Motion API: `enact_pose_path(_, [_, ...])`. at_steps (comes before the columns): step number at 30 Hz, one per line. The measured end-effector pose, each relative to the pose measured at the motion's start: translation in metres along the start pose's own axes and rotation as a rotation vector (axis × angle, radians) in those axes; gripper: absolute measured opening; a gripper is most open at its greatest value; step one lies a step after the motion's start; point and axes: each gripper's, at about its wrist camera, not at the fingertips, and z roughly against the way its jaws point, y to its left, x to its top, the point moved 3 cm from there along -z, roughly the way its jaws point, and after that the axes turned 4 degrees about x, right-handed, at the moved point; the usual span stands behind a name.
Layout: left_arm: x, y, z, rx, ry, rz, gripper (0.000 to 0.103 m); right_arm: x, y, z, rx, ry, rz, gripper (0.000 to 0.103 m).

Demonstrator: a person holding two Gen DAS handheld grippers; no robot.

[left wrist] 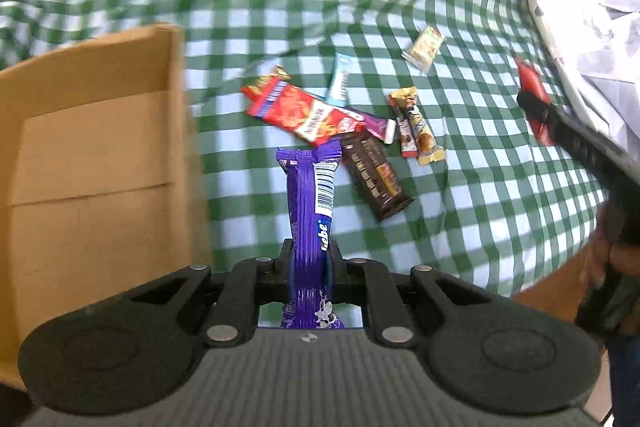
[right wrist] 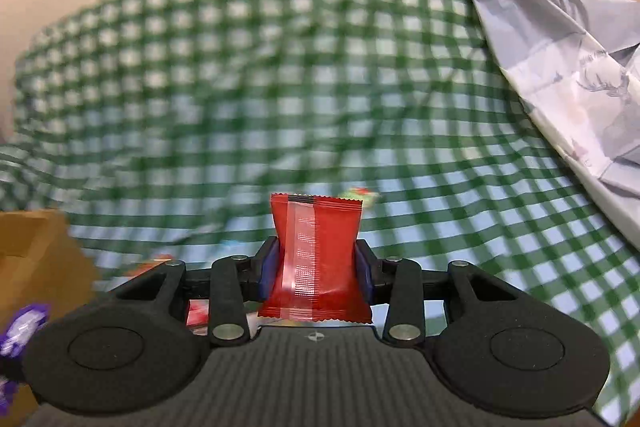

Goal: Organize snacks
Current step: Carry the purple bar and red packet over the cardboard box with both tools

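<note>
Between left gripper (left wrist: pixel 311 259) jaws: purple bar (left wrist: pixel 311 227) clamped | right gripper (right wrist: pixel 316 267) jaws pinch red packet (right wrist: pixel 316 259)

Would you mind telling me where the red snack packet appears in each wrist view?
Left wrist: red snack packet at far right, clamped in the right gripper.
Right wrist: bottom centre, between the fingers.
Shared landmark: cardboard box at left.
</note>
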Motion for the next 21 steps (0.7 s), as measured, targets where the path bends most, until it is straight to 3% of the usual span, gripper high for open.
enact_pose_path(6, [-0.057,0.06,0.062,0.091,-0.048,0.031,0.015,-0.035,0.095,0.081,0.171,0.012,-0.036,0.041])
enact_pose_path(11, [-0.11,0.112,0.096,0.147,-0.07,0.089,0.015,-0.074,0.182,0.129,0.295,0.09,-0.023,0.041])
enact_pose_path(17, [-0.164,0.156,0.123,0.192,-0.115,0.15,0.015,-0.105,0.252,0.163,0.369,0.173,0.063,0.042])
enact_pose_path(21, [-0.183,0.17,0.136,0.171,-0.146,0.177,0.015,-0.114,0.28,0.183,0.383,0.178,0.122,0.042])
